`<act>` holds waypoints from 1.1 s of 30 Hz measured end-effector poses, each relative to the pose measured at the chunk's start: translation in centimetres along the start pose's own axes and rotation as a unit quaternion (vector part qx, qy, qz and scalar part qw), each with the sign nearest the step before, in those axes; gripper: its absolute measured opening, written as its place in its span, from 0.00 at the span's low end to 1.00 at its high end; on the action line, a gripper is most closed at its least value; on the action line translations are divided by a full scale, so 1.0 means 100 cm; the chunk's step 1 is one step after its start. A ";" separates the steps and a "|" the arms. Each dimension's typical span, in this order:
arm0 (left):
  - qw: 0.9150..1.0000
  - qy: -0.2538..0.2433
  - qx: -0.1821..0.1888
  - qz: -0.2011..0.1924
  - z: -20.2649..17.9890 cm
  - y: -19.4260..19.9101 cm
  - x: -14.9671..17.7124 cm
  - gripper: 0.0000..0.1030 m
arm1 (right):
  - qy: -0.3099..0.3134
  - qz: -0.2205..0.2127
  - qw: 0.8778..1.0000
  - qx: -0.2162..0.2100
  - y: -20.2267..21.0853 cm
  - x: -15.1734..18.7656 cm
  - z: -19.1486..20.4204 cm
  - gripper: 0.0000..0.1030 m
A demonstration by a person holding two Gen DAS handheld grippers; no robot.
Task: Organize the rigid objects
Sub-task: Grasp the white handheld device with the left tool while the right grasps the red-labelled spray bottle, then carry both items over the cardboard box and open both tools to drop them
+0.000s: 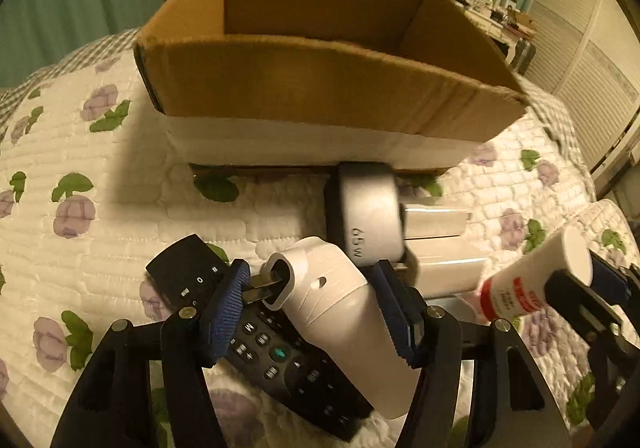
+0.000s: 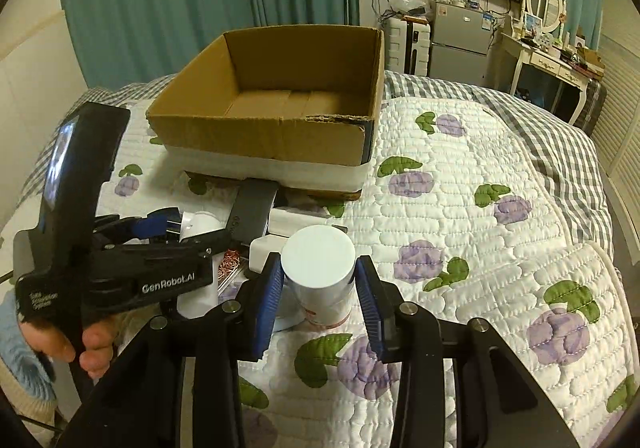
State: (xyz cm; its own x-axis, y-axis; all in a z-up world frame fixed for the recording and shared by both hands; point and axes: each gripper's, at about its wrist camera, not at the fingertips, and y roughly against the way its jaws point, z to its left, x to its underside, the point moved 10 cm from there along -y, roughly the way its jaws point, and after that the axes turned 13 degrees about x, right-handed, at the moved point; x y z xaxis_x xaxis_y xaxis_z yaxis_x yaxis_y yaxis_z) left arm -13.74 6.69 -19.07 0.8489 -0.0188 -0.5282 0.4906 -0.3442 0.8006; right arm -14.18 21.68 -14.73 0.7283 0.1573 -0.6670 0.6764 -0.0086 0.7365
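Observation:
A white plug adapter (image 1: pixel 340 300) with metal prongs lies across a black remote (image 1: pixel 280 352) on the quilt. My left gripper (image 1: pixel 312 280) is shut on it: one blue pad is on the prongs, the other on the white body. My right gripper (image 2: pixel 319 262) is shut on a white-capped bottle (image 2: pixel 318 268) with a red label, held upright just above the quilt; in the left wrist view the bottle (image 1: pixel 532 284) hangs at the right. An open cardboard box (image 2: pixel 260 135) stands behind both, and nothing shows inside it.
A grey 65W charger (image 1: pixel 368 215) and white charger blocks (image 1: pixel 436 224) lie between the grippers and the box. A hand (image 2: pixel 80 344) holds the left gripper (image 2: pixel 168 224). The floral quilt (image 2: pixel 480 248) spreads to the right. A dresser and a fridge stand beyond the bed.

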 end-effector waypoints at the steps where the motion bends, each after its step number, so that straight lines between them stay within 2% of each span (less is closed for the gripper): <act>1: 1.000 -0.003 0.004 -0.005 -0.003 0.005 0.000 0.62 | 0.000 -0.002 1.000 0.001 0.001 -0.001 0.000 0.35; 7: 0.997 -0.028 0.014 -0.067 -0.020 0.061 -0.014 0.62 | 0.002 -0.028 1.000 0.006 0.021 -0.012 0.000 0.35; 10: 0.994 -0.046 0.014 -0.094 -0.026 0.087 -0.036 0.62 | 0.003 -0.044 0.999 0.009 0.034 -0.024 -0.002 0.35; 13: 0.990 -0.072 0.005 -0.118 -0.035 0.107 -0.059 0.62 | 0.009 -0.063 0.998 0.011 0.046 -0.045 -0.005 0.35; 18: 0.984 -0.099 -0.013 -0.146 -0.038 0.126 -0.105 0.62 | 0.018 -0.108 0.994 0.020 0.060 -0.105 -0.009 0.35; 21: 0.982 -0.108 -0.026 -0.155 -0.032 0.123 -0.135 0.62 | 0.018 -0.124 0.992 0.014 0.056 -0.144 -0.007 0.35; 25: 0.981 -0.119 -0.037 -0.150 -0.023 0.100 -0.163 0.62 | 0.024 -0.124 0.992 0.007 0.027 -0.181 0.004 0.35; 28: 0.982 -0.123 -0.046 -0.138 -0.016 0.073 -0.176 0.62 | 0.020 -0.104 0.994 -0.003 -0.010 -0.191 0.011 0.35; 33: 0.982 -0.138 -0.055 -0.120 -0.004 0.029 -0.183 0.63 | 0.029 -0.072 0.997 -0.007 -0.061 -0.185 0.020 0.35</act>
State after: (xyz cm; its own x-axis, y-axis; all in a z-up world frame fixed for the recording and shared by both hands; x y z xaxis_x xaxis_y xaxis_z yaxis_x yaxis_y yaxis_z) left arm -27.75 6.46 -7.02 0.6282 -0.2083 -0.7496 0.7007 -0.2673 0.6615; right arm -31.49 16.84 -7.11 0.6154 0.2134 -0.7588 0.7718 0.0326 0.6351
